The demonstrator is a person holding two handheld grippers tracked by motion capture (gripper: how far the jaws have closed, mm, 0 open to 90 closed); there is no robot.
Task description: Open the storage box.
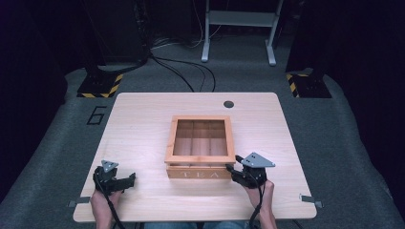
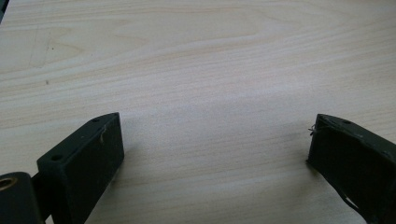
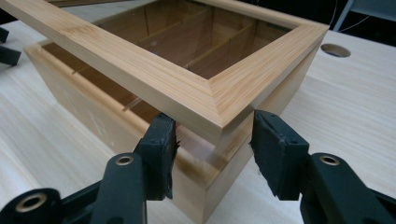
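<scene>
Lifting tea box [image 3: 140,121] lid [image 3: 196,88] at near corner w/ right gripper [image 3: 212,149] clamped on it, lid barely raised; left gripper [image 2: 215,154] jaws apart, idle on table [image 2: 196,60].

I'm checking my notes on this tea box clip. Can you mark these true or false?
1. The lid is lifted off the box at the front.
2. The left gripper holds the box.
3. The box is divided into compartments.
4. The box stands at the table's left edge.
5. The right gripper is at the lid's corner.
1. True: the lid stands clear of the box along the front.
2. False: the left gripper lies over bare table, jaws open, nothing between them.
3. True: dividers show through the lid.
4. False: it stands near the middle.
5. True: the right gripper grips the near right corner.
</scene>
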